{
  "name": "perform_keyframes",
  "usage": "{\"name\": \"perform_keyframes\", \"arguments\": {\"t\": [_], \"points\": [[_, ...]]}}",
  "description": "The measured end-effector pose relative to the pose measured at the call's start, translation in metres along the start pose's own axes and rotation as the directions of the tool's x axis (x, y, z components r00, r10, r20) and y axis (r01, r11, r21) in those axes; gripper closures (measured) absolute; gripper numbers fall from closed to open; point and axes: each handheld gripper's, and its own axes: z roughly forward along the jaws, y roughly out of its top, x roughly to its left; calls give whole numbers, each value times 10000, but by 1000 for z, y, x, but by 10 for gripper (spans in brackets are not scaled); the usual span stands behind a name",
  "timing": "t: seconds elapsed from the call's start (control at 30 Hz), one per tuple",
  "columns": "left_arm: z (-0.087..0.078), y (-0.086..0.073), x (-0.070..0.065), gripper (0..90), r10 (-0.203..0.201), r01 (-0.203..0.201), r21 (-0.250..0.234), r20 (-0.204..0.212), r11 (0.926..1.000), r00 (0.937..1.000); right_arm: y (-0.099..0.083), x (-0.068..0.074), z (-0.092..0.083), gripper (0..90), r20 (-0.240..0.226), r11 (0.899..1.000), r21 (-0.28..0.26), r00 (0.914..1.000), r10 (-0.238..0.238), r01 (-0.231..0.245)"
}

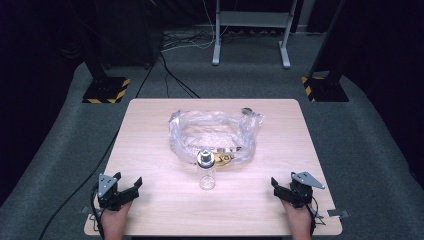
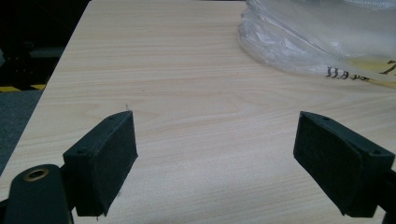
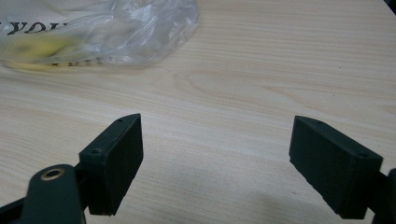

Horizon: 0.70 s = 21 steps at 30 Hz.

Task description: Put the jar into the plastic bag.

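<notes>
I am looking at the small clear bottle (image 1: 206, 171) with its silvery cap, standing upright near the middle of the table (image 1: 150, 210), and I am taking it as the landmark for everything else. It is looking like glass or hard clear plastic and seems empty, so I am judging it light, stiff, smooth-sided and easy to tip or let slip; I am thinking the safest hold is across the straight body just under the cap, squeezed gently, with the pads square to the wall. Just behind the bottle, touching or nearly touching its cap as seen from above, a crumpled clear plastic bag (image 1: 215, 132) is lying in a loose ring, soft and rustly, with yellow print on the part nearest the bottle. Toward me and off to the left of the bottle, the left gripper (image 1: 127, 191) is resting low by the table's near edge, its jaws standing wide apart with nothing between them. Toward me and to the right of the bottle, the right gripper (image 1: 280, 189) is sitting likewise, jaws spread and empty, well apart from the bottle.
</notes>
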Motion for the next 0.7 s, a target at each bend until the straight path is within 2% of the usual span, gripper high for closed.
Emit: {"name": "perform_keyframes", "arguments": {"t": [0.27,0.4,0.57,0.7], "points": [[0,0,-1,130,50,-50,20,-6,10000,10000,0,-1,0,170,56,9999,-80,9999,124,-124],[0,0,-1,130,108,-107,37,-27,9999,9999,0,0,1,168,6,10000,2,10000,6,-6],[0,0,-1,130,114,-113,37,-45,9999,9999,1,5,2,162,235,9991,129,9989,-395,392],[0,0,-1,130,134,-133,61,-38,9999,9999,1,5,2,163,189,9991,150,9990,-406,403]]}}
